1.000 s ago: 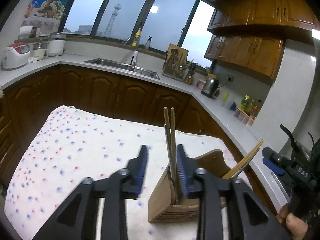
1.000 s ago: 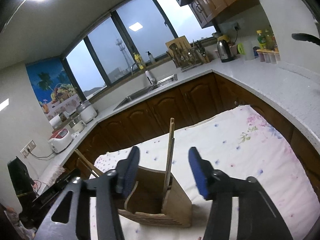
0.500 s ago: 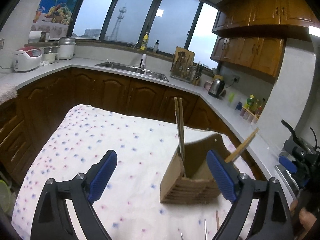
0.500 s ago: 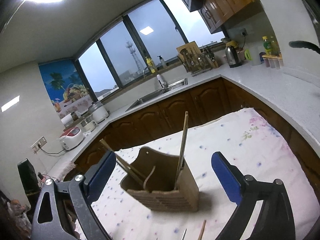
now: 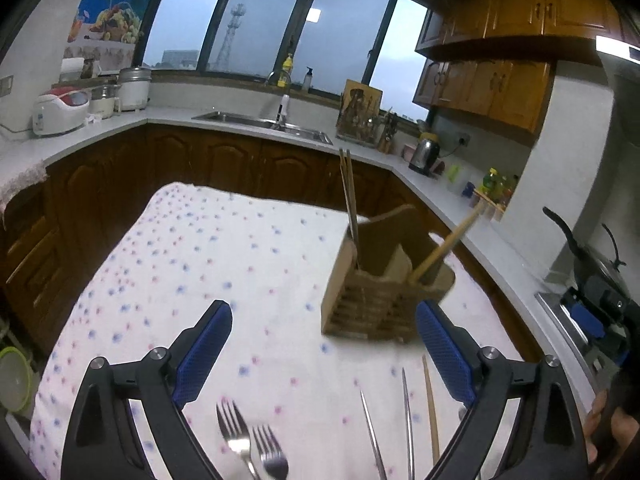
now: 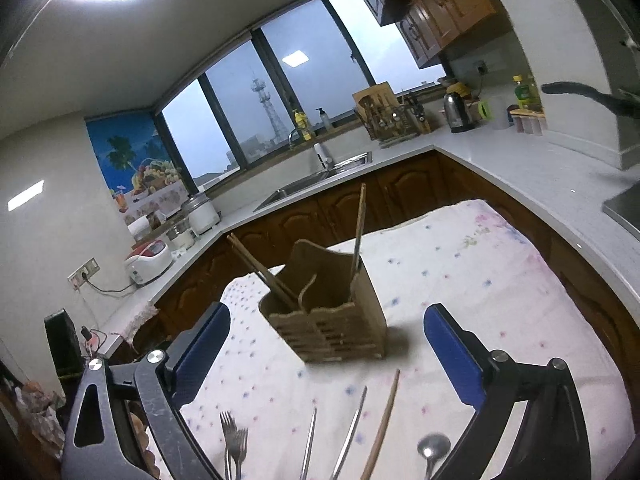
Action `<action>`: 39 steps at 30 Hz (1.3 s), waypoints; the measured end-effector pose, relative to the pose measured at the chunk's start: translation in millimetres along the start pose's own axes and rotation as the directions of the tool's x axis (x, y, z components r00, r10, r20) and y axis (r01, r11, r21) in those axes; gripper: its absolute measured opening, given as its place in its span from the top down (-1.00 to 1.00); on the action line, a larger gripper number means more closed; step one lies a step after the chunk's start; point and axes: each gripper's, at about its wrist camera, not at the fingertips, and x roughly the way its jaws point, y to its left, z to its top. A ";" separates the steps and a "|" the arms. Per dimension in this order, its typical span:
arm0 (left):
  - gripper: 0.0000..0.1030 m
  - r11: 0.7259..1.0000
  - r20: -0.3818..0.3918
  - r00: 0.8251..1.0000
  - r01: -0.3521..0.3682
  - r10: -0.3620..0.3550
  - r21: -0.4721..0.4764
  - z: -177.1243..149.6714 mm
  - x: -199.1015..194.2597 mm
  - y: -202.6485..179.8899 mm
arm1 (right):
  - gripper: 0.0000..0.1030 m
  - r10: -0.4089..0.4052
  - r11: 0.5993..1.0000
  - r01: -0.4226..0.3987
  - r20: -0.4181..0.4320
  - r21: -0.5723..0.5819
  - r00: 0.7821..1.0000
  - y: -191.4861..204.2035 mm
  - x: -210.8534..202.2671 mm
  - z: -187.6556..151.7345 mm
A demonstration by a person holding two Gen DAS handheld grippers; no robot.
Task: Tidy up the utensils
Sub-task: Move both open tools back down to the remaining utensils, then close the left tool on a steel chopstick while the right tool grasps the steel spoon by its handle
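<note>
A wooden utensil holder point(image 5: 380, 304) point(image 6: 332, 320) stands on the dotted tablecloth point(image 5: 192, 264). One pair of wooden chopsticks point(image 5: 347, 192) point(image 6: 359, 224) is upright in it, and another pair point(image 5: 452, 244) point(image 6: 260, 268) leans out of it. My left gripper point(image 5: 322, 310) is open and empty, short of the holder. My right gripper point(image 6: 326, 314) is also open and empty, facing the holder from the other side. On the cloth near me lie two forks point(image 5: 248, 444) point(image 6: 233, 436), metal chopsticks point(image 5: 407, 420) point(image 6: 352, 432), a wooden chopstick point(image 5: 430, 408) point(image 6: 384, 420) and a spoon point(image 6: 433, 448).
Dark wooden cabinets and a white counter point(image 6: 520, 168) wrap around the table. On the counter are a sink point(image 5: 260, 122), a kettle point(image 6: 458, 114), a rice cooker point(image 5: 60, 114) and a utensil rack point(image 6: 388, 118). A pan on a stove point(image 5: 592, 256) sits to the right.
Both grippers opened wide and drew back from the holder, leaving the chopsticks standing in it. The forks, chopsticks and spoon lying on the cloth have come into view.
</note>
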 end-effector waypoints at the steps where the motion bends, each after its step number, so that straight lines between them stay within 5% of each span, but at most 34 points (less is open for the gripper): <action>1: -0.82 1.000 -0.011 1.000 0.003 -0.003 -0.002 -5.6 -5.5 0.4 | -0.92 -0.001 1.000 0.001 -0.003 0.000 1.000 0.0 -3.6 -3.8; 16: -0.82 1.000 -0.088 0.996 0.008 -0.010 -0.025 -42.2 -44.2 -6.4 | -0.92 -0.085 0.996 0.082 -0.098 -0.031 0.992 -14.5 -36.2 -59.1; 39: -0.82 1.000 -0.233 0.972 -0.006 0.011 0.024 -63.9 -4.8 -29.9 | -0.84 -0.208 0.978 0.196 -0.233 -0.071 0.950 -40.9 -16.8 -102.2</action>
